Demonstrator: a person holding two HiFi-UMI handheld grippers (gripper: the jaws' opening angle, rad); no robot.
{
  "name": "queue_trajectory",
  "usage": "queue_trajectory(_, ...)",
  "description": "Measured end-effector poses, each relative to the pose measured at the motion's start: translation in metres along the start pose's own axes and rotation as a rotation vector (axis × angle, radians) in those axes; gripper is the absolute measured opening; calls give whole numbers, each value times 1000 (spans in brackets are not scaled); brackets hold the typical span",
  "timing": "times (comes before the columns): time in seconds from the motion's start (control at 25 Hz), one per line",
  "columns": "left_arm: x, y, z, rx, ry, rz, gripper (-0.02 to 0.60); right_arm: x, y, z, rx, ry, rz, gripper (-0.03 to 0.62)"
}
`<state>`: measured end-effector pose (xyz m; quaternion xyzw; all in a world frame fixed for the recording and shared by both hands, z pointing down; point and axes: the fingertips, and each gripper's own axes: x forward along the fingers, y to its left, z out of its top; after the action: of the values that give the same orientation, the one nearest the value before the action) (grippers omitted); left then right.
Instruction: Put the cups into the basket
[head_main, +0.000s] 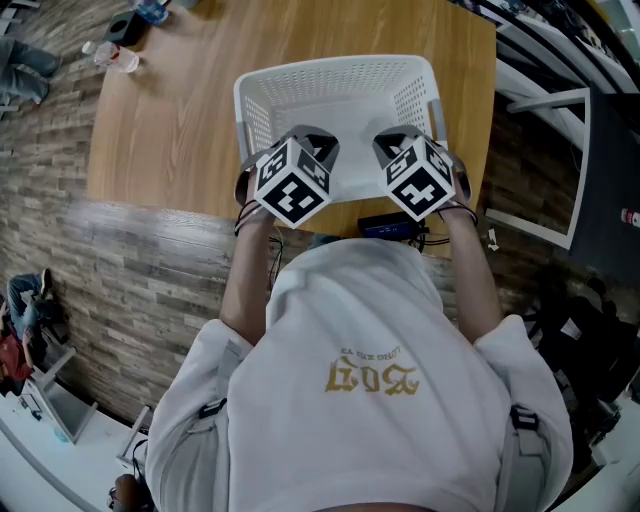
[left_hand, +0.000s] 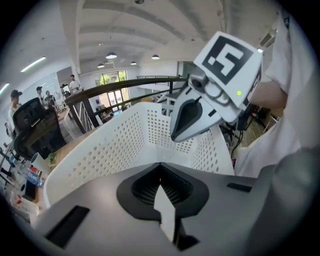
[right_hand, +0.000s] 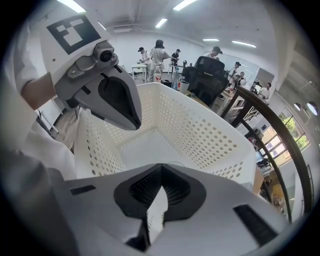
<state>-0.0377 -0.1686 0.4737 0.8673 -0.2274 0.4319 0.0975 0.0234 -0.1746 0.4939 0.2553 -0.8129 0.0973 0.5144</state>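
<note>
Warm wood-grain tabletop (head_main: 170, 120) over a brick-pattern floor (head_main: 130, 280). Sitting at its near edge, a white plastic basket (head_main: 330, 68): rectangular, rounded corners, walls peppered with little round holes, smooth flat bottom. Left hand-held gripper (head_main: 315, 143) and right hand-held gripper (head_main: 393, 145) side by side, both clamped tight on its near wall. Looks like a clear cup (head_main: 120, 58) way off by the far left corner.
</note>
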Motion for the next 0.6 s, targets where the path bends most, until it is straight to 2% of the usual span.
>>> queue_trajectory(0.12, -11, 4, 11, -23, -65, 27, 7, -3, 1, 1, 17, -26, 0, 11)
queue_trajectory(0.36, -16, 12, 10, -36, -73, 68, 8, -3, -1, 0, 11, -22, -1, 10)
queue_trajectory(0.6, -30, 21, 18, -129, -169, 121, 8, -10, -4, 1, 7, -40, -22, 9)
